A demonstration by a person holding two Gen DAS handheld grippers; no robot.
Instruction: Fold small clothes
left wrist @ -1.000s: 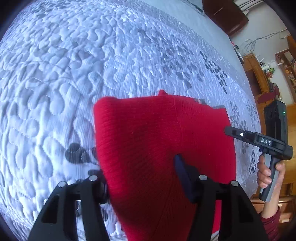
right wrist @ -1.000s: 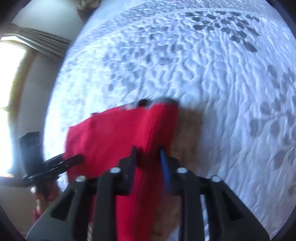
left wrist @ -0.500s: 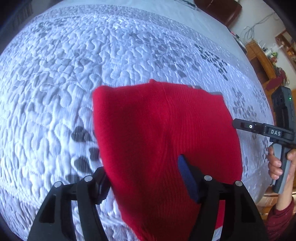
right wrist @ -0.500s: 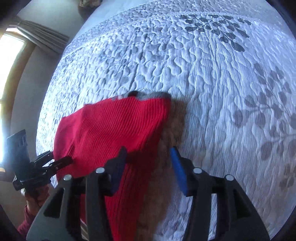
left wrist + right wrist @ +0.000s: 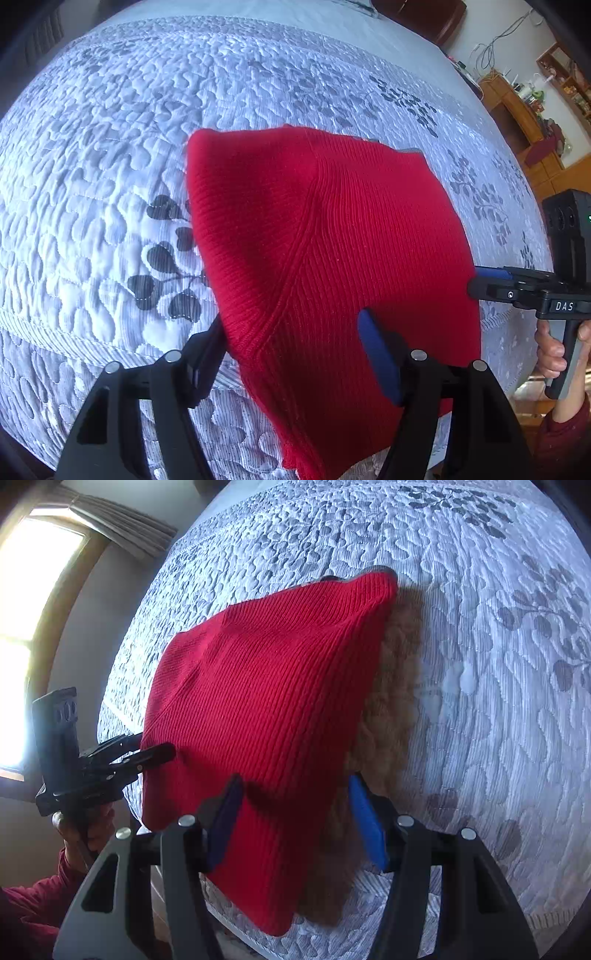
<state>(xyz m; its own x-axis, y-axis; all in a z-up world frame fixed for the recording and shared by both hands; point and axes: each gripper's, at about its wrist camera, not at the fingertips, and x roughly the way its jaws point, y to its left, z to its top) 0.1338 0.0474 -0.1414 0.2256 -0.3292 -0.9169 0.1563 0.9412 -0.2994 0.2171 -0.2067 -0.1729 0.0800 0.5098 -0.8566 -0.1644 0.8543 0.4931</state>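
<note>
Two grippers are seen over a bed (image 5: 110, 155) covered by a white quilt with grey leaf patterns. A red knit garment (image 5: 332, 236) is spread on the quilt, lying folded, with a seam running diagonally across its top layer; a grey edge shows at its far corner. In the right wrist view a tan fleecy lining (image 5: 391, 701) is seen along the garment's right edge.

The left gripper (image 5: 295, 354) is placed at the garment's near left corner. Its jaws have just been opening and stand wide apart: the left finger is just beside the garment's left edge, and the blue pad (image 5: 378, 360) of the right finger is over the red knit. Cloth lies between the jaws, but no pinch on it is seen.

The right gripper (image 5: 293, 819) is set at the near right corner. Its jaws have just been opening as well, and are moderately apart, with red knit and tan lining between them and no pad pressed on the cloth.

Each gripper is also seen from the other's camera, held by a hand (image 5: 554, 347) with a dark red sleeve (image 5: 33, 901). Wooden furniture (image 5: 517, 110) is seen beyond the bed's far right, and a bright window (image 5: 22, 627) at the left.
</note>
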